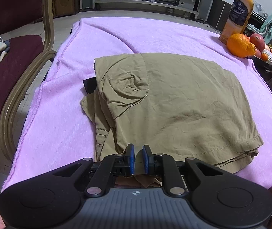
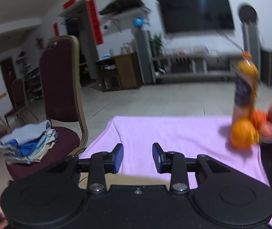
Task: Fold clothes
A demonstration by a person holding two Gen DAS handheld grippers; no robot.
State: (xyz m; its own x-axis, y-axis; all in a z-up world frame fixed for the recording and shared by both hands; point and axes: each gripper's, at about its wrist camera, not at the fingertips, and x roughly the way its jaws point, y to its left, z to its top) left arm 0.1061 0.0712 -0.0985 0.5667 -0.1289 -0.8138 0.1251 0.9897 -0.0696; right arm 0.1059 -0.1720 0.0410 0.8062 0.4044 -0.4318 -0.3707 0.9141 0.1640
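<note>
Clothes: the tan pants (image 1: 166,103) lay folded in a flat pile in the middle of the purple towel (image 1: 136,34) on the table.
Loose bits: a dark strap and some tan flaps stuck out on the pile's left side.
Left claw (image 1: 138,159): it sat low at the near edge of the pants, its blue pads close together with a thin gap. No cloth showed between the tips, so it looked empty.
Right claw (image 2: 138,158): it was up in the air over the towel, jaws apart, with nothing between them. That view was blurry.
Done pile: other folded clothes (image 2: 27,145) sat on the red chair (image 2: 59,87) to the left of the table.
Task so far: the fold looked nearly done, I think.
Risk one: a lift with one claw could let the pile fall open, as the layers were loose.
Risk two: the juice bottle (image 1: 237,17) and the orange (image 1: 241,44) stood at the far right corner; a wide swing or a tug on the towel could knock them over.
</note>
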